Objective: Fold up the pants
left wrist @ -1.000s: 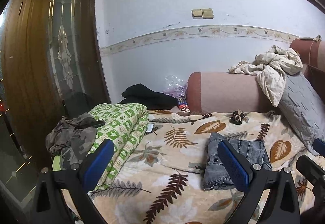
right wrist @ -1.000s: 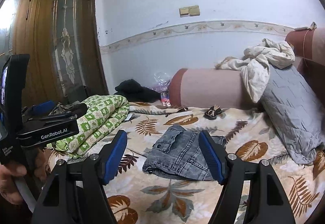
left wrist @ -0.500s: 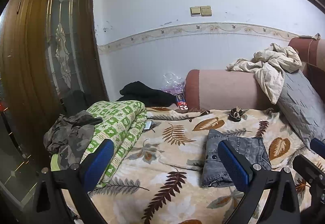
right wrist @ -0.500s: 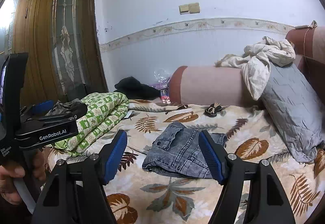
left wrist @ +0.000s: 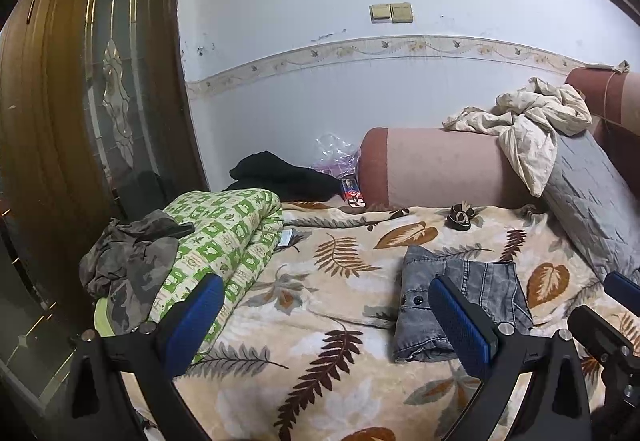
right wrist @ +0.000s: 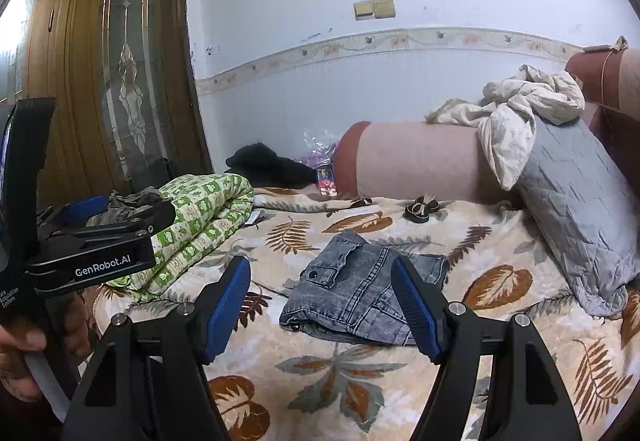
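I read two fisheye views, each mounted behind its gripper fingers and looking forward along them, slightly downward, toward the wall [left wrist: 280,89] at the far side of the bed. The left wrist view sits low over the leaf-print blanket [left wrist: 320,321], with the left gripper [left wrist: 328,321] framing its lower edge. The right wrist view sits beside it, further right, with the right gripper [right wrist: 322,309] framing its lower edge. I see the left gripper's body [right wrist: 92,253] at the left margin of the right view. Both views share the folded jeans [left wrist: 460,305] [right wrist: 360,293], the green quilt [left wrist: 224,241], the bolster [right wrist: 416,161] and the wardrobe door [right wrist: 120,89].
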The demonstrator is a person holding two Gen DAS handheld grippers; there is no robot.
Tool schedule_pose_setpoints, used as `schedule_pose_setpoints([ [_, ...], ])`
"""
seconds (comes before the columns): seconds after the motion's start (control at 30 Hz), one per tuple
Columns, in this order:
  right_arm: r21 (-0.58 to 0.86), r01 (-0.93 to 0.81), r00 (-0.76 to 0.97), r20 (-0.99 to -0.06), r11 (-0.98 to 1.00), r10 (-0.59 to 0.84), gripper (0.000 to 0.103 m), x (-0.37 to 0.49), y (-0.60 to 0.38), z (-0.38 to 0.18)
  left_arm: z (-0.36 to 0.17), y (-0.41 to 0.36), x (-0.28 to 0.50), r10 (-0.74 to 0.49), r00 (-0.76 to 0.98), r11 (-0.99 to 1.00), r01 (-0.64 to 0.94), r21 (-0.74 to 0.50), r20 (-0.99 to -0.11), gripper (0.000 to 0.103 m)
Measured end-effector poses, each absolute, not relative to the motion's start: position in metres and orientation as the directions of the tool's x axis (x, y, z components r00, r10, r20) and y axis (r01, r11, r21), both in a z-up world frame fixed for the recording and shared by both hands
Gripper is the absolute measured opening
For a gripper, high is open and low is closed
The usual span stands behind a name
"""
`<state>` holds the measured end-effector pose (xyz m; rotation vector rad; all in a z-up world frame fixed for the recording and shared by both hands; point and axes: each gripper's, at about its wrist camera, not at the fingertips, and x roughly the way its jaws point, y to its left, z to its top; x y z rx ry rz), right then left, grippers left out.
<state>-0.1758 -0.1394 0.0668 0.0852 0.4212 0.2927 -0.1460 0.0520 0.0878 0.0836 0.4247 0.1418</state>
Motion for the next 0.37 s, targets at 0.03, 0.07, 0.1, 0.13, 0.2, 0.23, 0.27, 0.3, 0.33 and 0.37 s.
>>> schedule_pose_setpoints([
  [0.03,0.142,-0.261,0.871,-0.392,0.955,0.297,0.074,-0.1752,-0.1394,0.0664,0.0874,0.0519,-0.1457,0.155,0.901,0.987,-0.12,0.111,-0.405,0.103],
  [0.07,0.143,-0.261,0.87,-0.393,0.955,0.297,0.074,-0.1746,-0.1394,0.0661,0.0868,0.0519,-0.1452,0.155,0.9,0.987,-0.119,0.111,-0.407,0.103],
  [0.1,0.143,-0.261,0.869,-0.396,0.955,0.297,0.074,-0.1737,-0.1393,0.0658,0.0863,0.0519,-0.1445,0.153,0.9,0.987,-0.117,0.11,-0.409,0.103],
  [0.13,0.142,-0.261,0.869,-0.397,0.955,0.296,0.074,-0.1734,-0.1391,0.0654,0.0855,0.052,-0.1439,0.149,0.899,0.987,-0.114,0.109,-0.413,0.103],
  [0.2,0.141,-0.26,0.868,-0.399,0.955,0.295,0.074,-0.1729,-0.138,0.0643,0.0842,0.0526,-0.1424,0.145,0.898,0.988,-0.111,0.105,-0.416,0.103],
  [0.23,0.141,-0.26,0.867,-0.401,0.955,0.296,0.074,-0.1725,-0.1376,0.0637,0.0838,0.0522,-0.1421,0.141,0.898,0.989,-0.107,0.103,-0.416,0.103],
  [0.27,0.141,-0.261,0.867,-0.402,0.955,0.296,0.074,-0.1722,-0.1374,0.0632,0.083,0.0519,-0.1419,0.133,0.9,0.99,-0.099,0.102,-0.416,0.103],
  [0.3,0.143,-0.262,0.866,-0.403,0.955,0.297,0.074,-0.1716,-0.1373,0.0624,0.0823,0.0513,-0.1416,0.132,0.9,0.99,-0.097,0.104,-0.416,0.103],
  [0.33,0.144,-0.262,0.865,-0.404,0.954,0.298,0.074,-0.171,-0.1371,0.0618,0.0811,0.0508,-0.1408,0.132,0.898,0.99,-0.096,0.106,-0.419,0.103],
  [0.37,0.144,-0.26,0.864,-0.406,0.955,0.297,0.074,-0.1704,-0.1368,0.0613,0.0803,0.0509,-0.1394,0.127,0.897,0.99,-0.092,0.103,-0.423,0.103],
])
